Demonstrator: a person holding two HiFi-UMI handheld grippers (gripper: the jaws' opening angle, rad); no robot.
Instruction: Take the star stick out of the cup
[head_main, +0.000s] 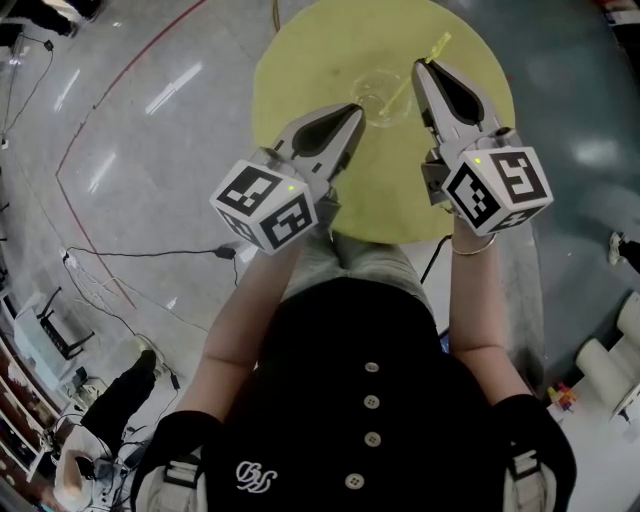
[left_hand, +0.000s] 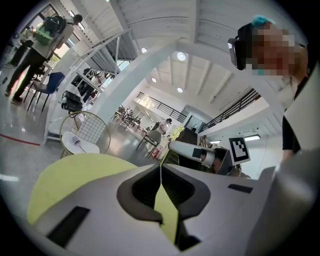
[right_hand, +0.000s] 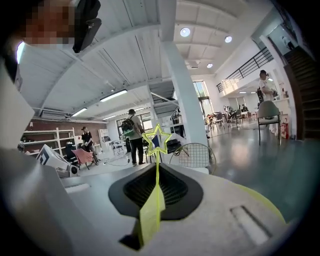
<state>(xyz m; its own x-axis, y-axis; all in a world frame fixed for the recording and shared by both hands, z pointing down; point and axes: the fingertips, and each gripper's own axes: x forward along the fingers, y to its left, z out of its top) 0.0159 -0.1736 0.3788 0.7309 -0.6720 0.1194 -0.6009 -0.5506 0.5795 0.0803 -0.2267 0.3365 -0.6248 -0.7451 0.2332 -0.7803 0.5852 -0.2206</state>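
A clear cup (head_main: 377, 101) stands on the round yellow table (head_main: 300, 60). The thin yellow star stick (head_main: 437, 45) slants from the cup's rim up to the right, star end highest. My right gripper (head_main: 420, 66) is shut on its shaft. In the right gripper view the stick (right_hand: 156, 140) rises between the closed jaws of the right gripper (right_hand: 157, 167), with the star outline above them. The stick's lower end is hard to place against the cup. My left gripper (head_main: 357, 108) is shut and empty, its tips just left of the cup. In its own view the left gripper (left_hand: 161, 168) shows a closed seam.
The table's near edge lies under both grippers, with the person's legs below it. Cables run over the shiny floor at the left (head_main: 150, 252). A wire chair (left_hand: 86, 131) and a small white table (left_hand: 80, 146) stand beyond, and people move about far off.
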